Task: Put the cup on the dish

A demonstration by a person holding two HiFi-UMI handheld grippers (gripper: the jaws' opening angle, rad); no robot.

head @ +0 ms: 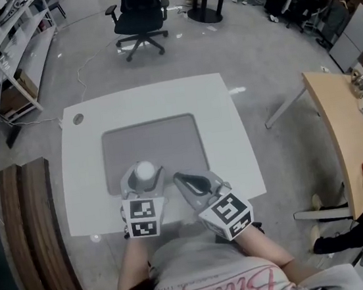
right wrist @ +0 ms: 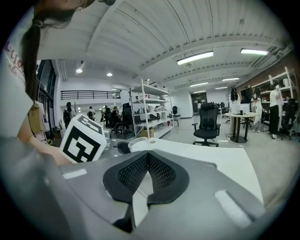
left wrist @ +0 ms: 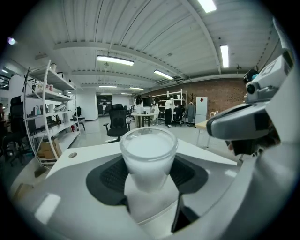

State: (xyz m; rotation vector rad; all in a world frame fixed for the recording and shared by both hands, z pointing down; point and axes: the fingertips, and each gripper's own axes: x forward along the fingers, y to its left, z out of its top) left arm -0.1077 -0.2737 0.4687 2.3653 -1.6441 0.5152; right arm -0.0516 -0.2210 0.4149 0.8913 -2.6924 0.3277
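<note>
Toward the left of the table's near edge, the left gripper [head: 147, 177] stands wide with its dark pads closed on the sides of the cup [left wrist: 148, 152], which is upright over the near part of the gray mat [head: 161, 140]. The cup is frosted white, smooth-walled and narrower toward its base. It is probably light and stiff, rather slippery, and may chip if it is glass, so a hold low on the wall with the rim kept level looks safest. Just to its right, the right gripper [right wrist: 148, 164] has its jaws together with nothing between them, and its tip is near the cup and could knock it on a sideways move. No dish shows in any view, so I cannot tell where the cup should go. Around the white table [head: 218, 123], from left to right, are a wooden bench [head: 32, 220], a shelf rack [head: 8, 38], an office chair [head: 140, 14] beyond the far edge, and a curved wooden desk [head: 342, 133], all apart from the mat.
</note>
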